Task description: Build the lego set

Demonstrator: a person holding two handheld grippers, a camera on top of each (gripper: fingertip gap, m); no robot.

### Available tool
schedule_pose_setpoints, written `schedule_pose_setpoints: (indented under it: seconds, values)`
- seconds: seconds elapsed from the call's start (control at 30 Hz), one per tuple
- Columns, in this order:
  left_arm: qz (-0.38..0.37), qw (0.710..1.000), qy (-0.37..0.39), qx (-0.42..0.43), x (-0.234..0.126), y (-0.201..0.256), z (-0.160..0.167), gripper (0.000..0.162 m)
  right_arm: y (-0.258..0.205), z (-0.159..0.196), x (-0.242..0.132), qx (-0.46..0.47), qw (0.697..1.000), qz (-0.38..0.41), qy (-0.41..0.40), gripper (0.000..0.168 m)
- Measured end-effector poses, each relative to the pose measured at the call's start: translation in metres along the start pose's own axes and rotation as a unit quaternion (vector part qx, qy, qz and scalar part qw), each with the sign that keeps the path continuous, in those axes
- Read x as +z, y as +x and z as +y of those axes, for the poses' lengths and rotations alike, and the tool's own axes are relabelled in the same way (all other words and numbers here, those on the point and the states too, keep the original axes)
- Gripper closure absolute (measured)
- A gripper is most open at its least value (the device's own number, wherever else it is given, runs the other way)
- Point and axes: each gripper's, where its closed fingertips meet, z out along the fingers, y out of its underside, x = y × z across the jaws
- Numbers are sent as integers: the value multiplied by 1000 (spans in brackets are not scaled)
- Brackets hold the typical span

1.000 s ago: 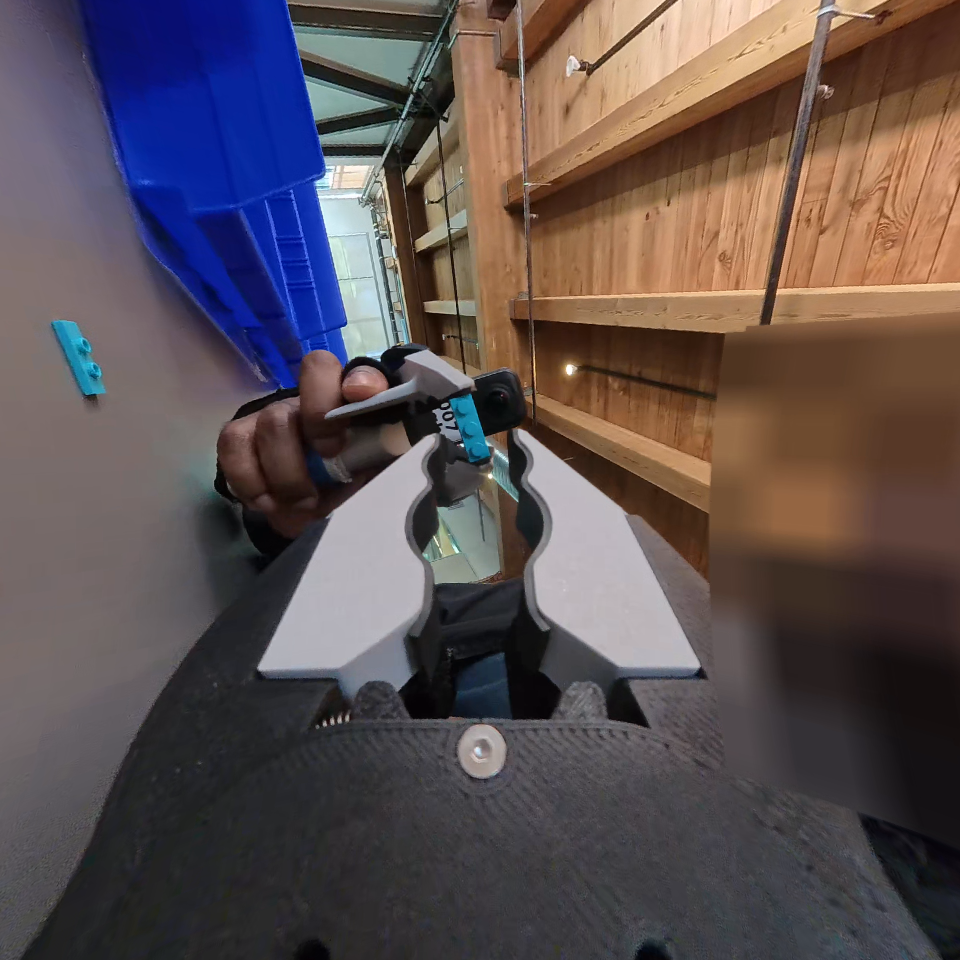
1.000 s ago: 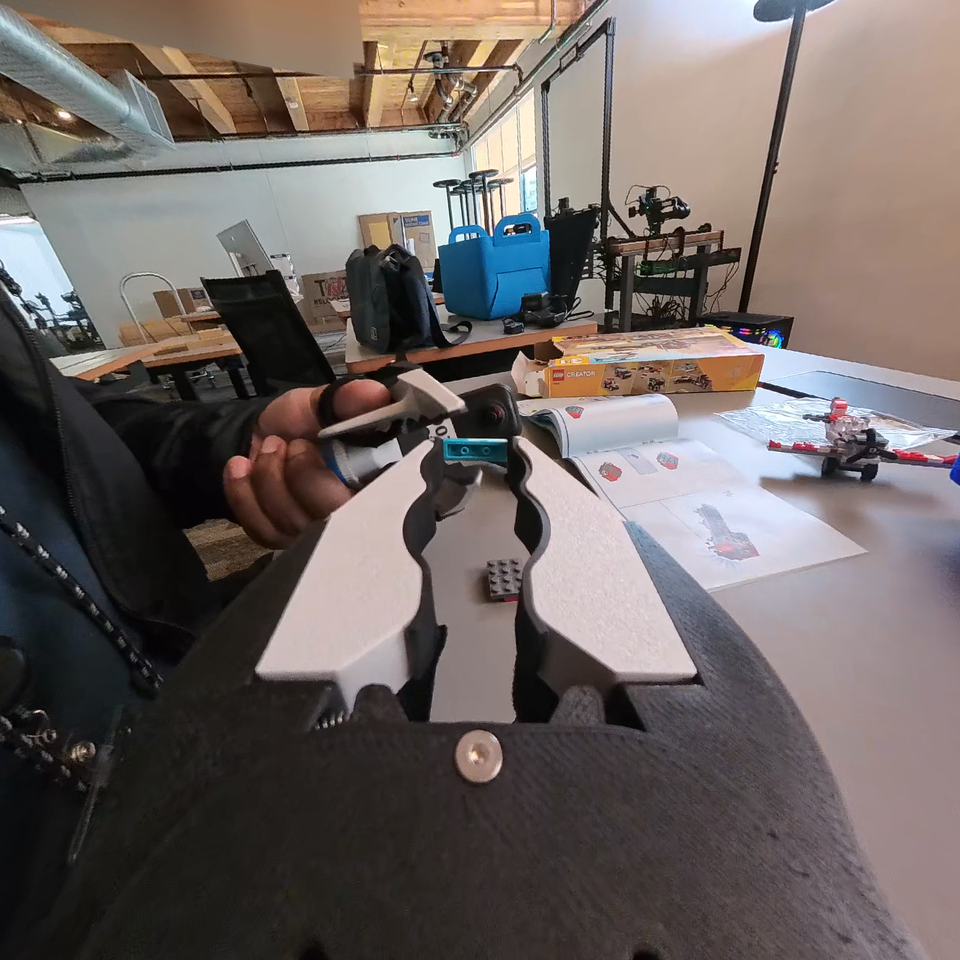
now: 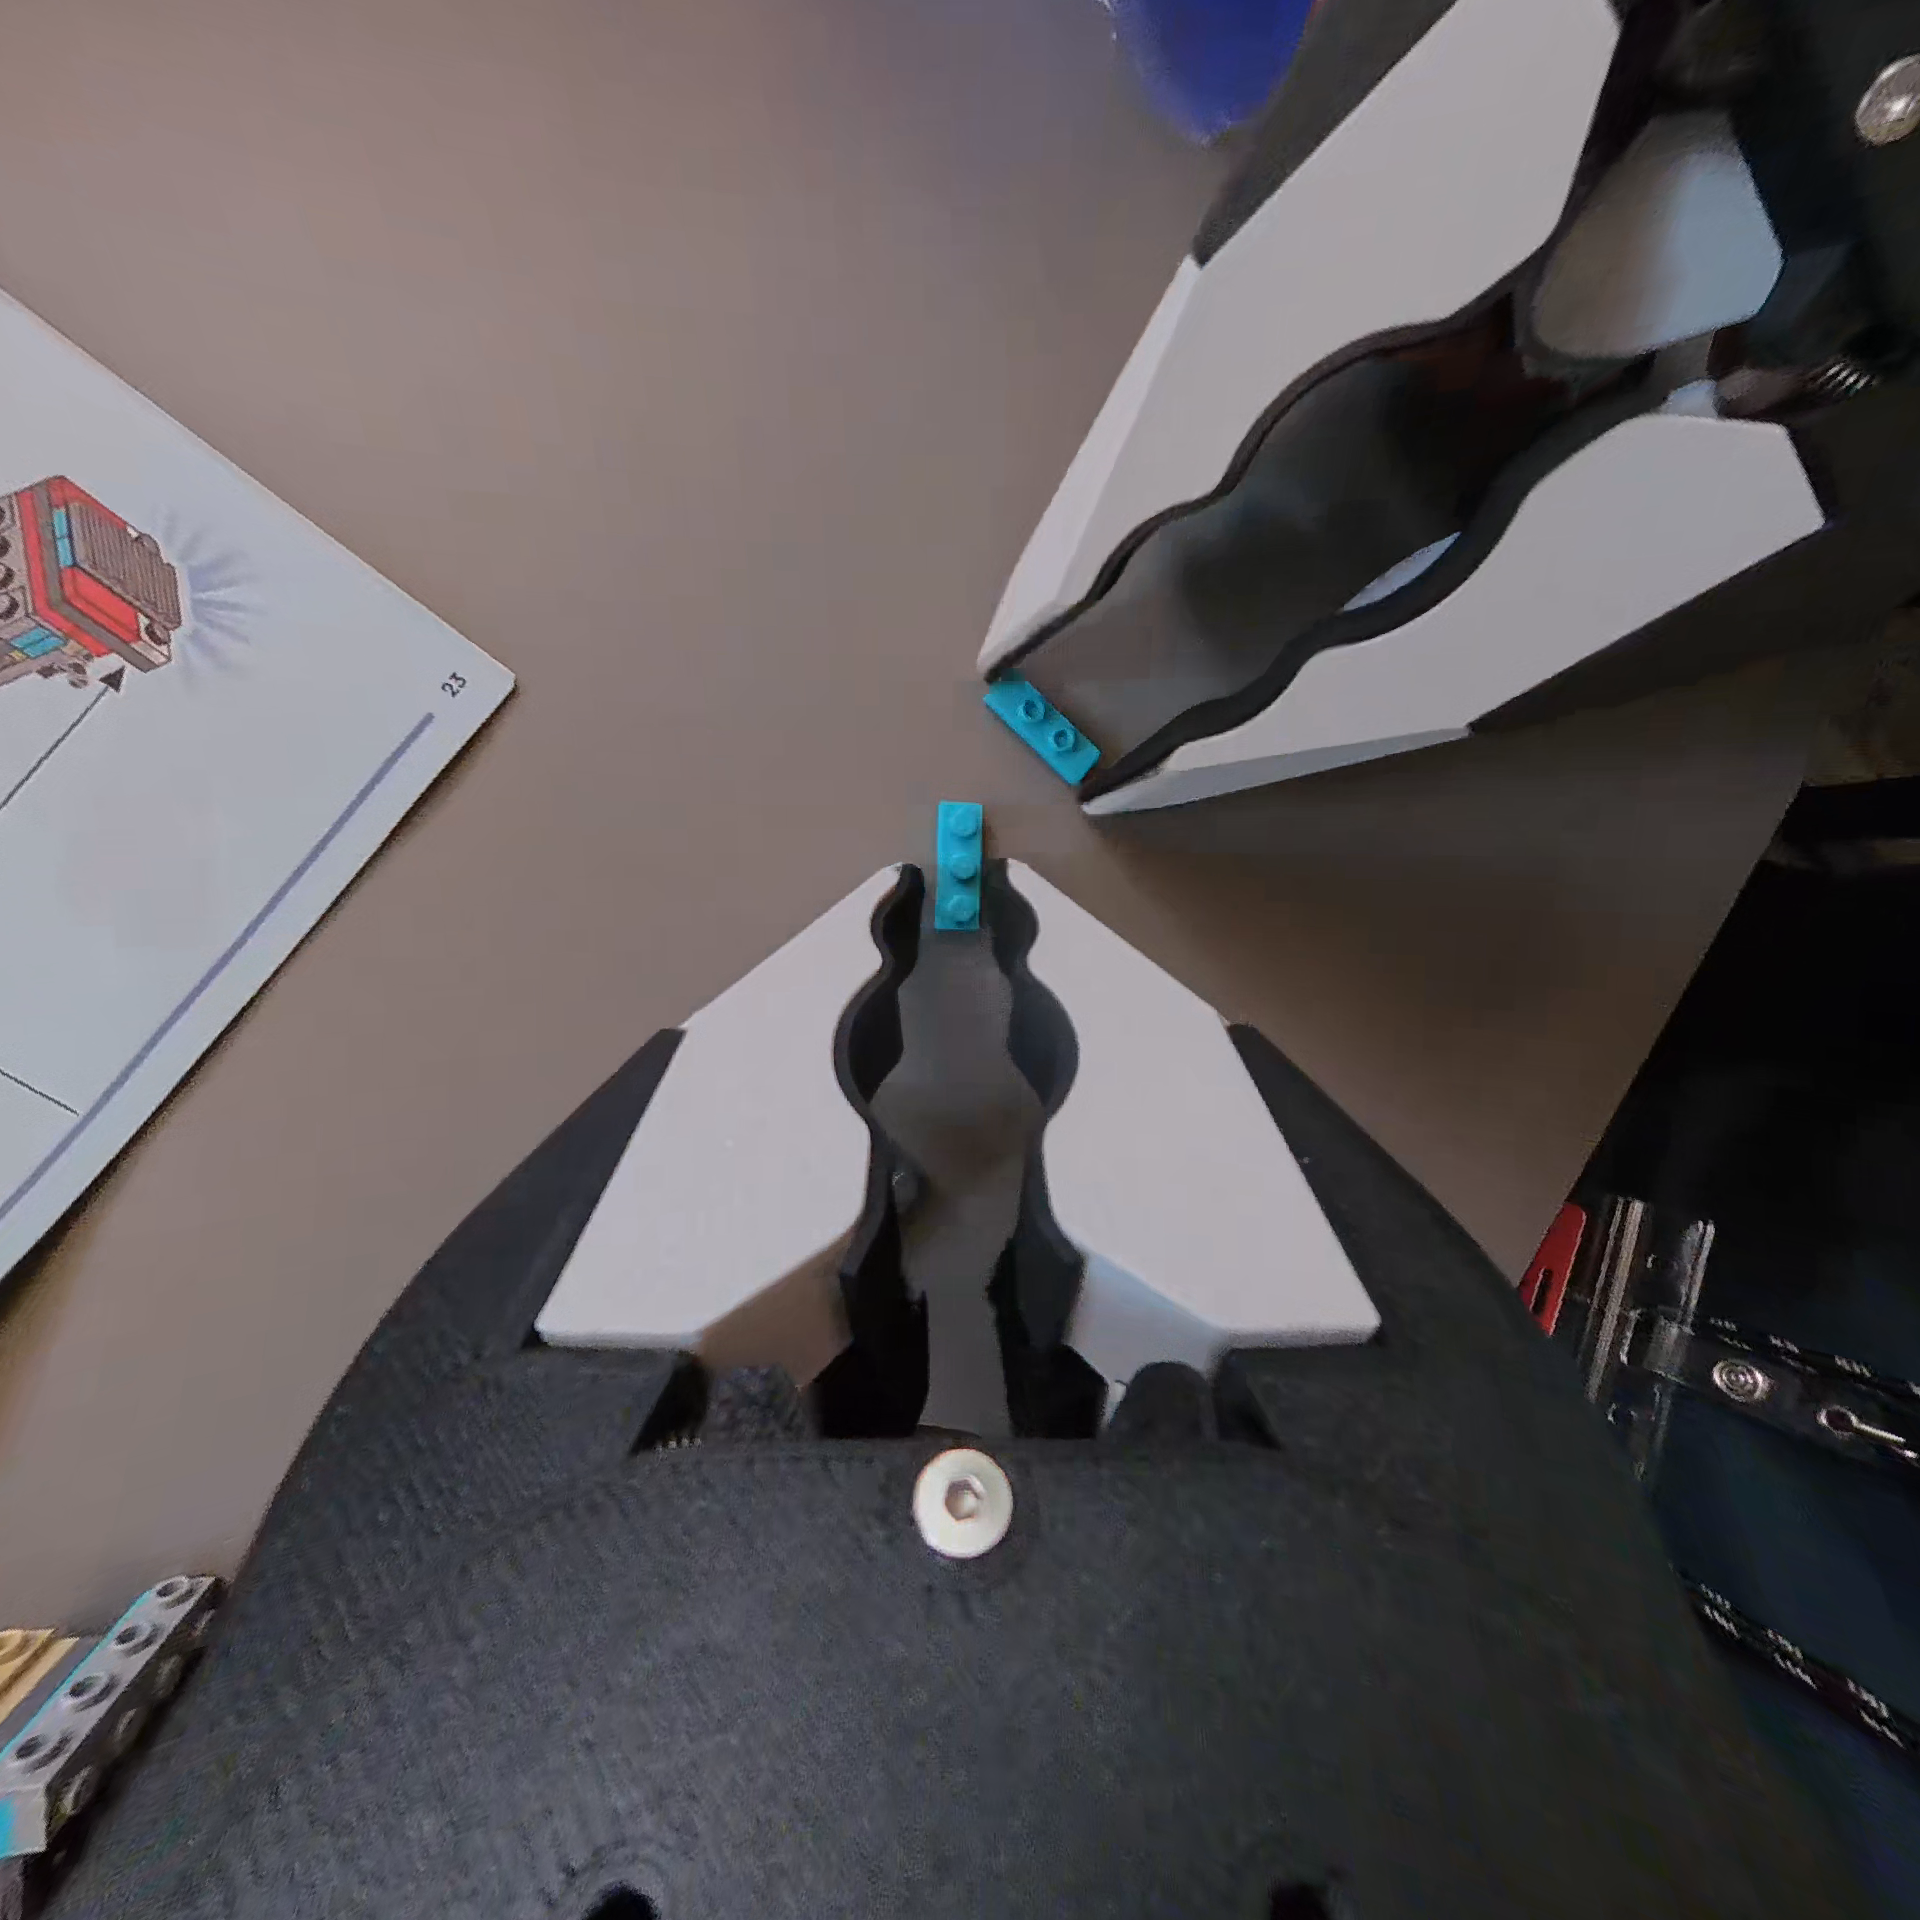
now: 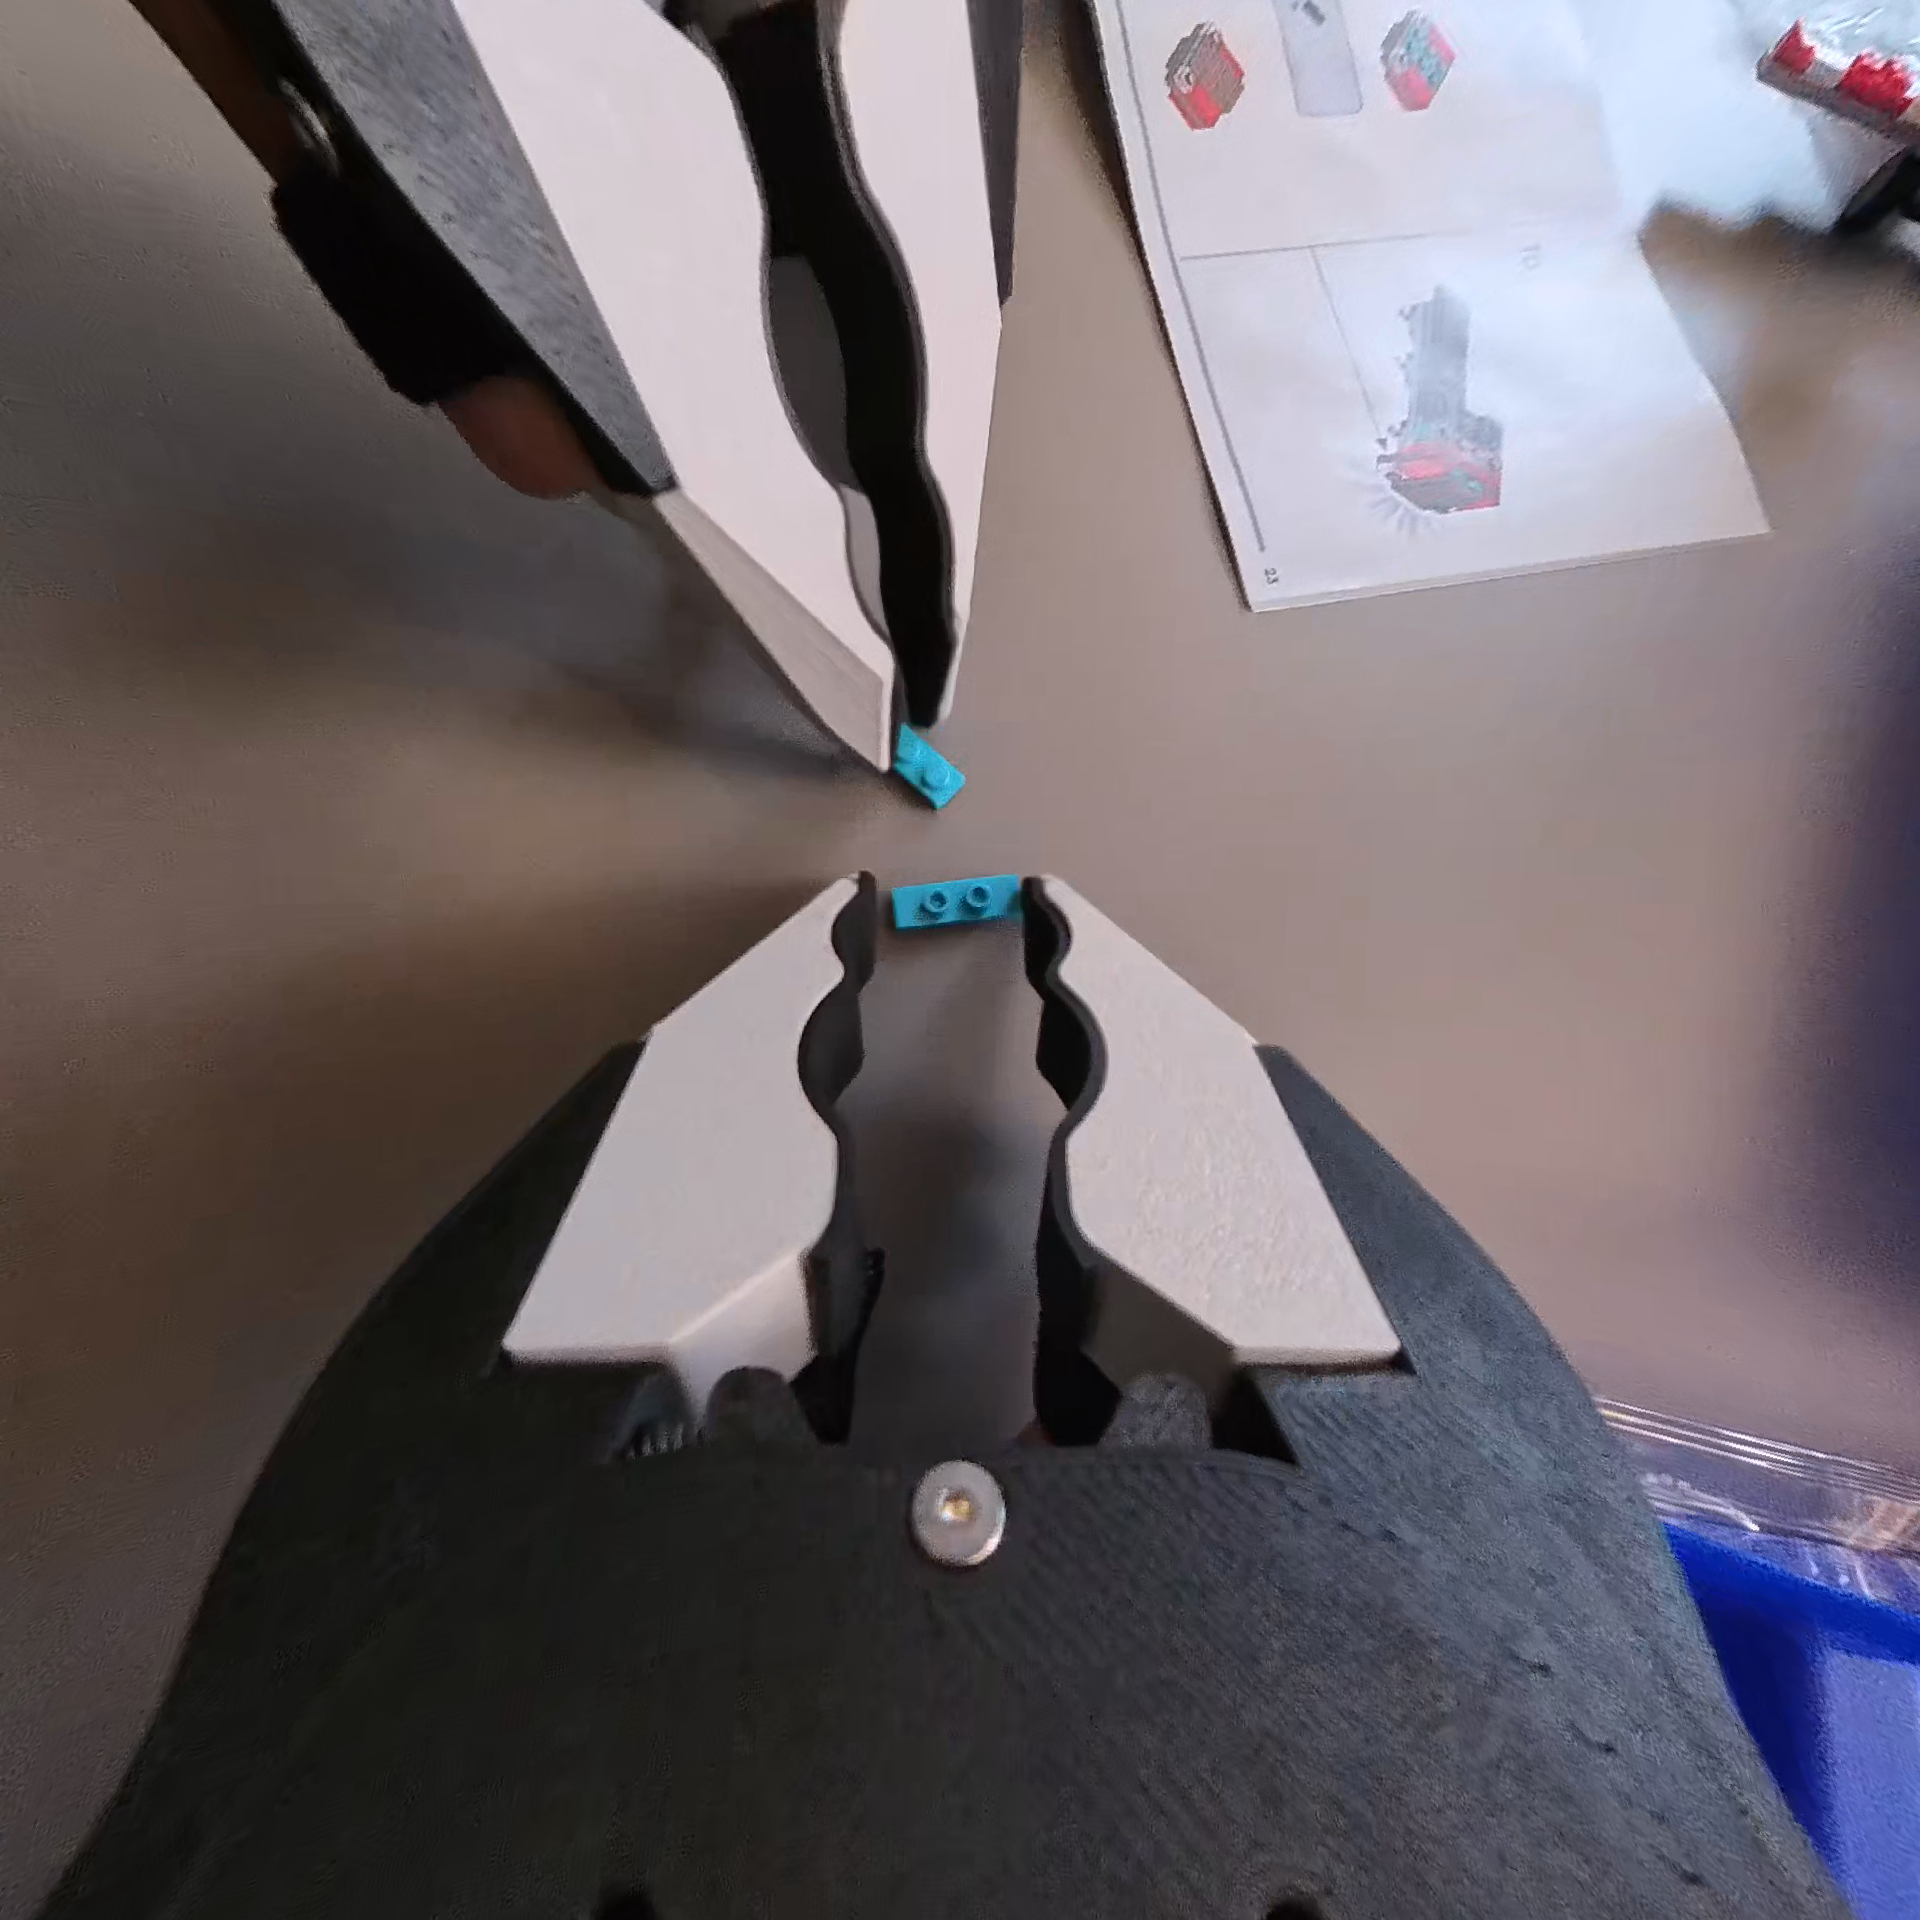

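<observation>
My left gripper (image 3: 956,871) is shut on a teal three-stud plate (image 3: 958,868) that sticks out past its tips, just above the brown table. My right gripper (image 4: 945,885) is shut on a second teal plate (image 4: 954,902), held lengthwise across its fingertips. In the left wrist view the right gripper (image 3: 1039,732) comes in from the upper right with its plate (image 3: 1042,724). In the right wrist view the left gripper (image 4: 920,727) comes down from the top with its plate (image 4: 928,774). The two plates are close but apart.
An open instruction booklet (image 3: 208,779) lies on the table (image 3: 727,312); it also shows in the right wrist view (image 4: 1455,312). A grey and teal part-built block (image 3: 94,1704) sits at the lower left. A blue bin (image 4: 1818,1683) is beside the right gripper. A red and white model (image 4: 1849,73) is far off. Less than 4 cm separates the two grippers' tips.
Both grippers have tipped from level, raised poses down towards the table top. They now face each other tip to tip, each with a teal plate in it.
</observation>
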Motion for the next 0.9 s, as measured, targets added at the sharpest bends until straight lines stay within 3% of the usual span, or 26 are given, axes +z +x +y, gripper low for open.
schedule_pose_setpoints:
  seconds: [0.1, 0.3, 0.43, 0.6, 0.73, 0.9]
  values:
    - [-3, 1000, 11, -9, -3, -2, -1, 137, -1, 1, 0, 0, 1000, 0, 0, 143]
    - [42, 990, 126, -50, -23, 12, -23, 136, -1, 1, -15, 11, 1000, 15, 25, 143]
    - [64, 979, 181, -62, -22, 34, -29, 136, 7, -15, -58, 48, 993, 43, 94, 143]
    - [79, 976, 200, -40, 1, 67, -36, 136, 30, -28, -139, 96, 974, 100, 177, 144]
    - [91, 977, 192, -24, 22, 86, -45, 135, 63, 1, -208, 138, 955, 187, 183, 144]
    - [86, 983, 162, 6, 41, 97, -52, 135, 110, 87, -297, 219, 907, 335, 136, 144]
